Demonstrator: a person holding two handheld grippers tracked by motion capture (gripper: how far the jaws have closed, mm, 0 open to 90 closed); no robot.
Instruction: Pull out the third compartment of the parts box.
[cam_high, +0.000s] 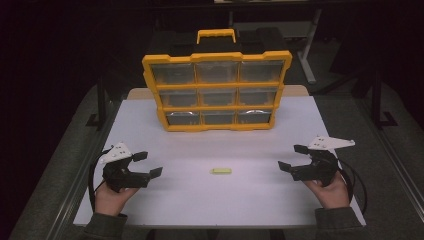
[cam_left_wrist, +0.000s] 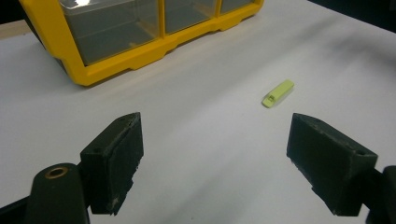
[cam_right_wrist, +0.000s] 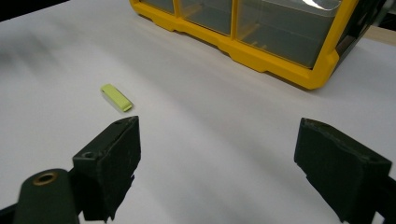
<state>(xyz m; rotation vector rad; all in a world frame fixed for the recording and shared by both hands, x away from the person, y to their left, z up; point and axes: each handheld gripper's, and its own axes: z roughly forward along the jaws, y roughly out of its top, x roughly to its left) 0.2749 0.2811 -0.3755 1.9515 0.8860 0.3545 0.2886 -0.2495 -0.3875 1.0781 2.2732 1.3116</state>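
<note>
Small yellow-green block (cam_high: 221, 171) flat on the white surface (cam_high: 200, 200), midway between the two claws and well apart from both, in front of the yellow organizer case (cam_high: 216, 90). Left claw (cam_high: 148, 164) low over the surface at the left, jaws spread wide, nothing between them, block ahead and to its right. Right claw (cam_high: 292, 157) at the right, likewise wide open and empty, block ahead and to its left.
</note>
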